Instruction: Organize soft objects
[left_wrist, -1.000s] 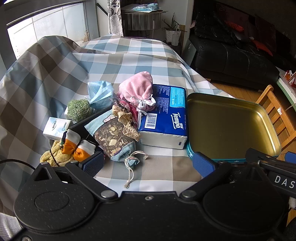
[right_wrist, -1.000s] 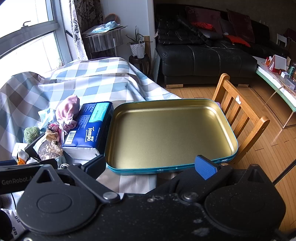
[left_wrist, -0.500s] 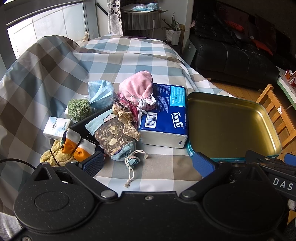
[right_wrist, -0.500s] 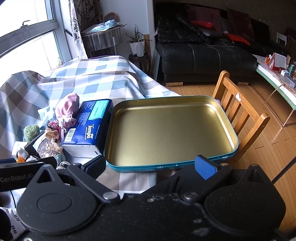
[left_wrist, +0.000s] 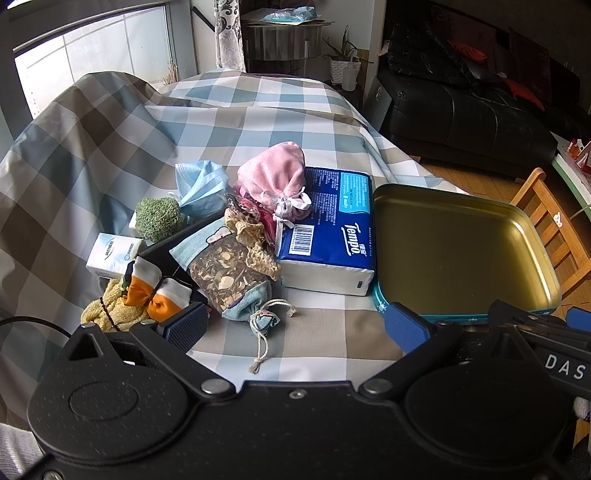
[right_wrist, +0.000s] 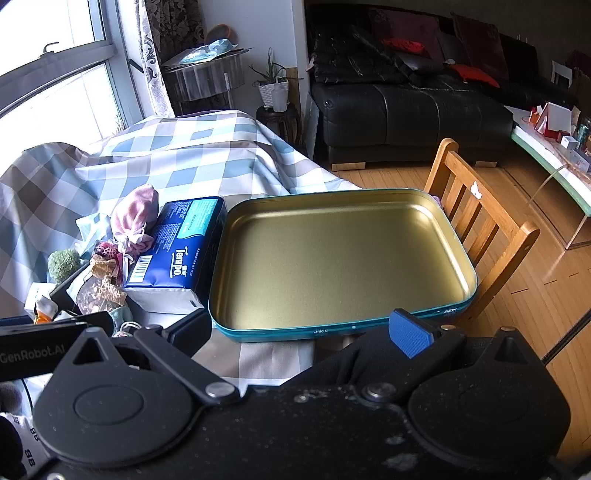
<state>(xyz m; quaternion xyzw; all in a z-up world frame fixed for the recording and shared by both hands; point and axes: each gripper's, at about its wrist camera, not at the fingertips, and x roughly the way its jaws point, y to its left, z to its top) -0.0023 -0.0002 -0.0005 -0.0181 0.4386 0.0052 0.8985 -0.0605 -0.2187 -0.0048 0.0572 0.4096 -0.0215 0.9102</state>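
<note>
My left gripper (left_wrist: 295, 326) and right gripper (right_wrist: 299, 334) both sit low in their frames with jaws spread wide, nothing between them. Largest in my right view is the gold tin tray (right_wrist: 458, 258) at centre, bare inside; touching its left edge is the blue tissue pack (left_wrist: 332, 236). Left of that, mid-frame in my left view, cluster the pink pouch (left_wrist: 275, 181), potpourri sachet (left_wrist: 229, 273), and orange-and-white bow (left_wrist: 155, 291).

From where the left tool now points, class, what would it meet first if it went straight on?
Probably the drawstring sachet of dried herbs, lying just ahead between the open left tool's fingers; its cord trails nearest. The Tempo tissue pack lies beyond. Depth is uncertain.
</note>
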